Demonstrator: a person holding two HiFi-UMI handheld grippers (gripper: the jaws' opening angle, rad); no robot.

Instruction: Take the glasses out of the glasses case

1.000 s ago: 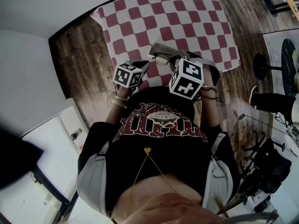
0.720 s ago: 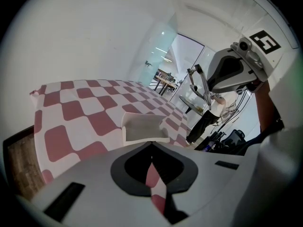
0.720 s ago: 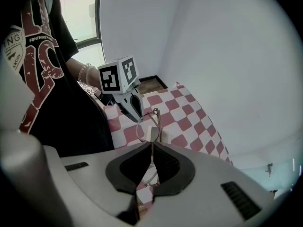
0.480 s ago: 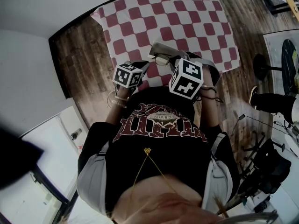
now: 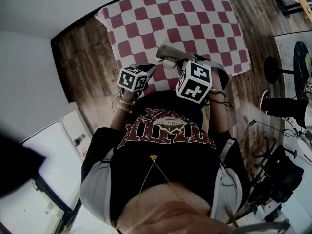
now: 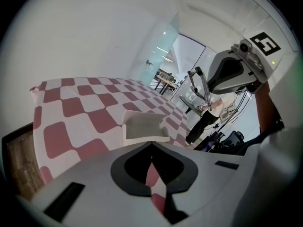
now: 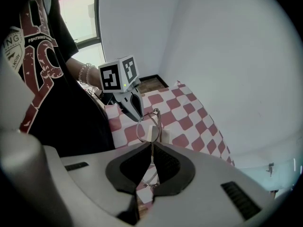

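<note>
In the head view the grey glasses case (image 5: pixel 169 49) lies open on the checkered cloth (image 5: pixel 161 18), and thin wire-rimmed glasses (image 5: pixel 169 62) hang just in front of it. My right gripper (image 5: pixel 181 65) is shut on the glasses (image 7: pixel 147 126), pinching the frame so one lens ring stands up beyond the jaws. The left gripper (image 5: pixel 148 70) sits just left of them, shut on nothing. Through its jaws (image 6: pixel 151 148) I see the case (image 6: pixel 143 125) a short way ahead. The right gripper view also shows the left gripper (image 7: pixel 129 102) pointing towards the glasses.
The cloth covers most of a wooden table (image 5: pixel 87 57) set against a white wall. A person's dark shoe and leg (image 5: pixel 282 105), cables and stands (image 5: pixel 273 169) are on the floor to the right. The right gripper's body (image 6: pixel 234 70) shows at the upper right of the left gripper view.
</note>
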